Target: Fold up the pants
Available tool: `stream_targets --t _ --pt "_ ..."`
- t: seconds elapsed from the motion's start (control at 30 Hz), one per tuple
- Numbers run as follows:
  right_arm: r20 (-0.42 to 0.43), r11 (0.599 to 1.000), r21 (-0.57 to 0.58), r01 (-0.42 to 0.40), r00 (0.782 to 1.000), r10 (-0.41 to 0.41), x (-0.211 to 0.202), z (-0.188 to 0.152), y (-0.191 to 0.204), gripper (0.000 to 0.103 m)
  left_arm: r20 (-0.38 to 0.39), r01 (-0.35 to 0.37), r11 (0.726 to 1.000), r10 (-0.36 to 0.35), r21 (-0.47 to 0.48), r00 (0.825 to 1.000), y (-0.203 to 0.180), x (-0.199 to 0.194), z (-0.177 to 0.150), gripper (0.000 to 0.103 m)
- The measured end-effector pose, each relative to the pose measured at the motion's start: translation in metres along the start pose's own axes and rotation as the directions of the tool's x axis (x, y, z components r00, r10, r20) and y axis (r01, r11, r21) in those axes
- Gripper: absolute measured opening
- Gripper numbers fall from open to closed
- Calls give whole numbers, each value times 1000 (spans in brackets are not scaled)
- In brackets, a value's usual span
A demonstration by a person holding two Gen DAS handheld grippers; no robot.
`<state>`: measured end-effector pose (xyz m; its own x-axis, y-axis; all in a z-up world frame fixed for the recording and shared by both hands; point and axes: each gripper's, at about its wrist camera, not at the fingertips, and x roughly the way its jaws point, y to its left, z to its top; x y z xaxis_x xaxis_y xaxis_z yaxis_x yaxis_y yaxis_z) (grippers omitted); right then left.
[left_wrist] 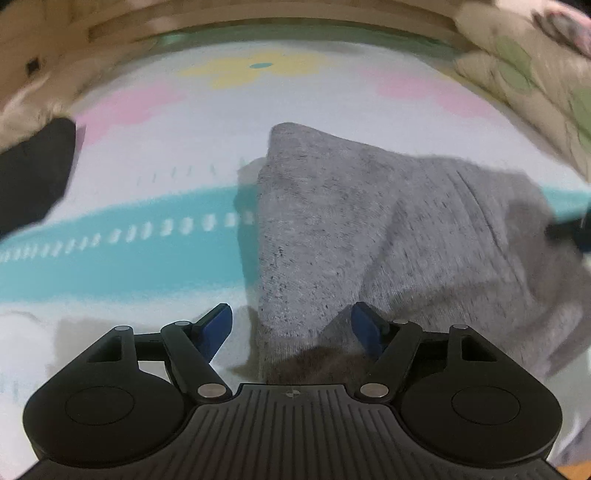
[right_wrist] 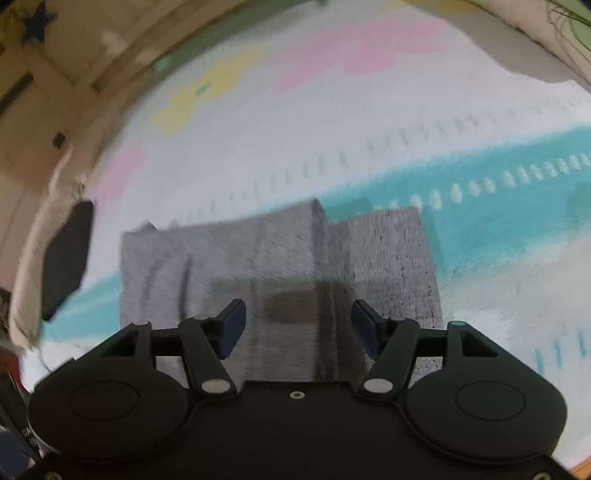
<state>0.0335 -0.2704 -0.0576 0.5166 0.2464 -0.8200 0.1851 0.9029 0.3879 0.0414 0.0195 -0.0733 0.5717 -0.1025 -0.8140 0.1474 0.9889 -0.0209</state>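
Observation:
Grey knit pants (left_wrist: pixel 369 229) lie folded in a thick pad on a white mat (left_wrist: pixel 147 155) with a teal band. My left gripper (left_wrist: pixel 291 326) is open and hovers over the pad's near left edge, with grey cloth showing between its blue pads, which do not press on it. In the right wrist view the pants (right_wrist: pixel 280 258) form a rough rectangle with a seam running down the middle. My right gripper (right_wrist: pixel 298 326) is open above their near part, and nothing is gripped. A dark fingertip (left_wrist: pixel 569 230) shows at the pants' right edge.
A black object (left_wrist: pixel 33 173) lies at the mat's left side, also visible from the right wrist (right_wrist: pixel 66 258). A beige floral quilt (left_wrist: pixel 524 77) is bunched at the far right. A wooden frame (left_wrist: pixel 258 26) borders the far edge. The mat has pink and yellow flower prints.

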Motion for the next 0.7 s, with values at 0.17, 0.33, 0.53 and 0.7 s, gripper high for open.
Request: stream_targets --t 0.17,0.33,0.53,0.7 --pt "-43 998 37 -43 998 44 21 -5 -13 71 -6 68 985 -70 -159 998 26 0 3 71" --pt "-83 986 70 -153 984 158 34 -5 -13 41 70 -4 987 16 -161 997 31 -20 5 70" --pt "-30 982 50 -180 983 182 3 1 14 23 102 -73 970 99 -231 990 47 -33 11 70" --pt "99 968 -52 -247 963 251 -69 -1 37 21 131 -75 979 101 -190 986 36 -43 15 70"
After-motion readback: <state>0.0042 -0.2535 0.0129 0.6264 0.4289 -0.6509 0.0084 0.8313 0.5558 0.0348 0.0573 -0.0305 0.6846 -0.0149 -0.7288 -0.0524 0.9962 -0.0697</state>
